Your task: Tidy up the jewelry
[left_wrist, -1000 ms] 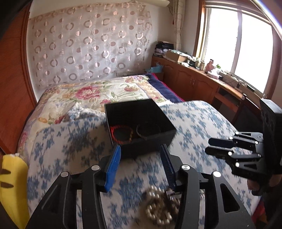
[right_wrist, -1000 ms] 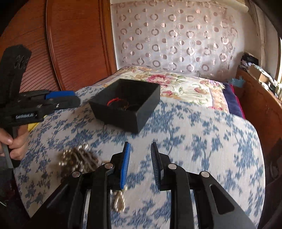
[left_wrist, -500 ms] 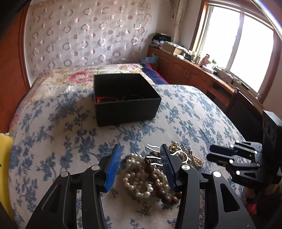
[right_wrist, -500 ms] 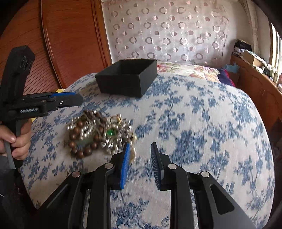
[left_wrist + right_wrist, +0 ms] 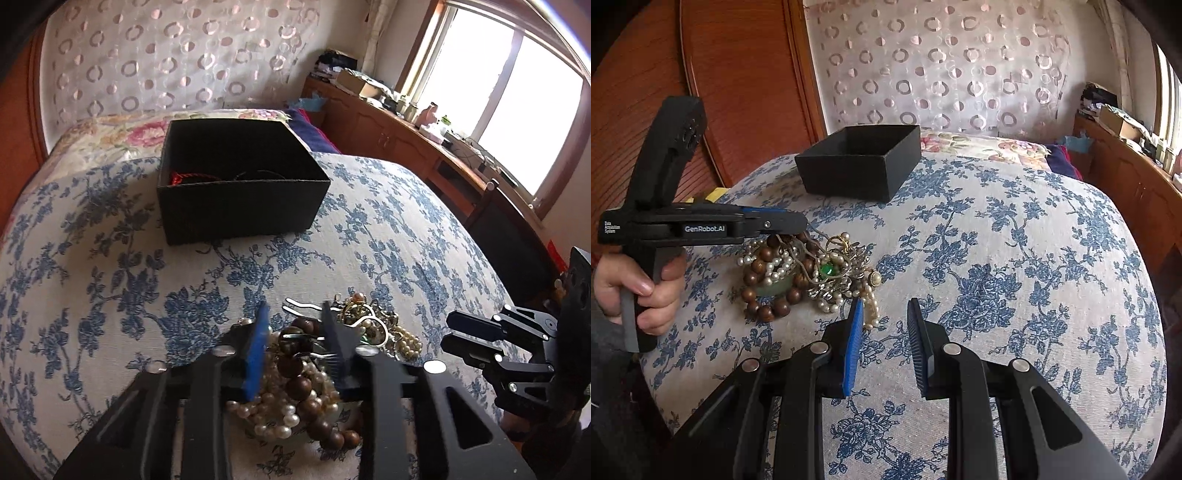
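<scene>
A pile of jewelry (image 5: 798, 273) lies on the blue-flowered cover: pearl strands, brown wooden beads, a green stone and gold chains. In the left wrist view the pile (image 5: 310, 373) sits between the fingers of my left gripper (image 5: 293, 314), which is open just over it, around a silver hairpin (image 5: 306, 308). A black open box (image 5: 240, 184) with a red cord and dark bands inside stands further back; it also shows in the right wrist view (image 5: 860, 166). My right gripper (image 5: 884, 310) is open and empty, to the right of the pile.
The cover (image 5: 1015, 258) drapes a rounded surface that falls away on all sides. A wooden headboard (image 5: 738, 92) stands at the left. A wooden counter (image 5: 424, 136) with clutter runs under the window at the right. A floral quilt (image 5: 129, 133) lies behind the box.
My left gripper has dropped and moved forward onto the jewelry pile, its fingers now around the hairpin and beads. The right gripper has come a little closer to the pile's right edge.
</scene>
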